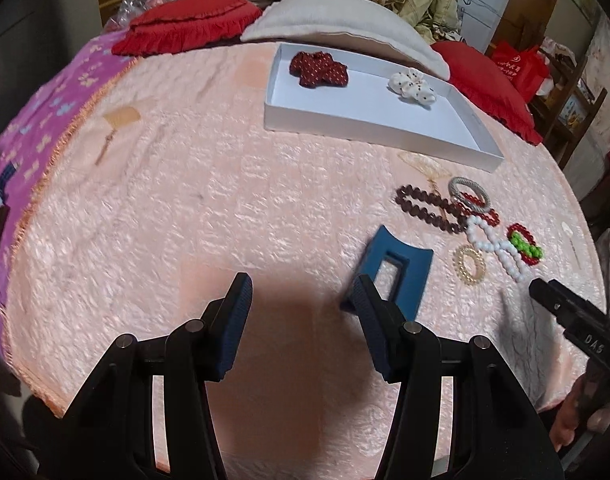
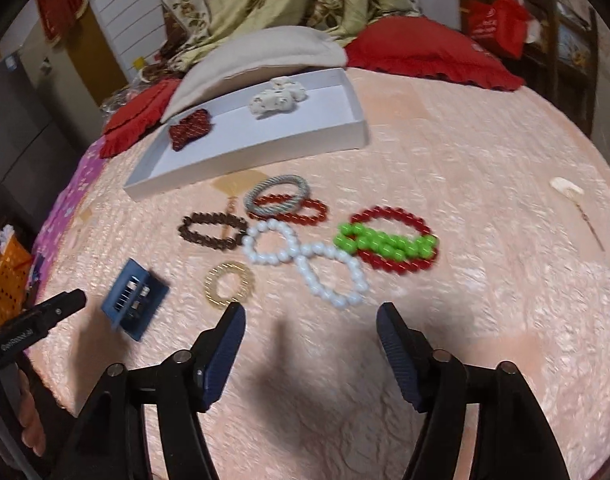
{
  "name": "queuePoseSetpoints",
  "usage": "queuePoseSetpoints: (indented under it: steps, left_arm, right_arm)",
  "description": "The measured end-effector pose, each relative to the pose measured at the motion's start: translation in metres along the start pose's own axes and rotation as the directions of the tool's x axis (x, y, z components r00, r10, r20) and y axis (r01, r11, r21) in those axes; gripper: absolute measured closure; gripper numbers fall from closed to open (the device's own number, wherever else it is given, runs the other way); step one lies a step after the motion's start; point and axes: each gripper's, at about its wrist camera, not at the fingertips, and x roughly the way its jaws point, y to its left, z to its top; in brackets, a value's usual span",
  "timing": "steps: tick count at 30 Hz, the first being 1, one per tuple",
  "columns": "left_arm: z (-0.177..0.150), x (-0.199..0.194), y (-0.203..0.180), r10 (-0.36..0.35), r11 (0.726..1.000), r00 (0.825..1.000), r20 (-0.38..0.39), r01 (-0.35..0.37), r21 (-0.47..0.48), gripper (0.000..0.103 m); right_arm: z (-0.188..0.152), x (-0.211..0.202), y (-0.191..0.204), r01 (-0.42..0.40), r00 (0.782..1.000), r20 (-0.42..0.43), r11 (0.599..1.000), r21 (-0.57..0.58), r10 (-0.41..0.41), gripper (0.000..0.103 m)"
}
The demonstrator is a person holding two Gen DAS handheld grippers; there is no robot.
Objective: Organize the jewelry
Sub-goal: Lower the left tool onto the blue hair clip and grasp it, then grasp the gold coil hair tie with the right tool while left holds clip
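Near the white bead bracelet (image 2: pixel 305 266), the right gripper (image 2: pixel 311 316) is hovering with fingers spread and empty; the overlapping red bracelet (image 2: pixel 291 208) risks being dragged along.

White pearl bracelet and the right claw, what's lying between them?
Nothing: bare pink bedspread separates the white pearl bracelet from the right claw, seen in the right wrist view.

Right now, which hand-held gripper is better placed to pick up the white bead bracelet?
The right hand-held gripper. Its jaws are open and empty, with the white bead bracelet just ahead on the bedspread. The left hand-held gripper is beside the blue hair clip, farther from the bracelet.
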Motion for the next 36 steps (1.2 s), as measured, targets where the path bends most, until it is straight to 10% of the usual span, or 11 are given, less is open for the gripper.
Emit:
queuePoseSetpoints:
  steps: [16, 20, 27, 36]
  left_arm:
    - [0.011, 0.044, -0.027, -0.041, 0.988, 0.997, -0.064, 0.05, 0.147, 0.052]
    - [0.01, 0.052, -0.032, -0.081, 0.981, 0.991, -0.104, 0.097, 0.168, 0.086]
    - [0.009, 0.037, -0.034, -0.099, 0.986, 0.992, -0.084, 0.109, 0.124, 0.09]
    - [0.009, -0.005, -0.021, -0.101, 0.989, 0.995, 0.008, 0.1, 0.107, 0.09]
  right_arm:
    - [-0.009, -0.014, -0.027, -0.022, 0.998, 0.065, 0.999, 0.05, 0.018, 0.026]
    - [-0.01, -0.016, -0.037, -0.016, 0.997, 0.073, 0.999, 0.052, 0.012, 0.026]
    - [0.004, -0.011, -0.059, 0.016, 0.997, 0.072, 0.998, 0.064, -0.02, 0.031]
    - [0.019, 0.015, 0.004, -0.317, 0.948, -0.045, 0.948, -0.017, 0.316, 0.047]
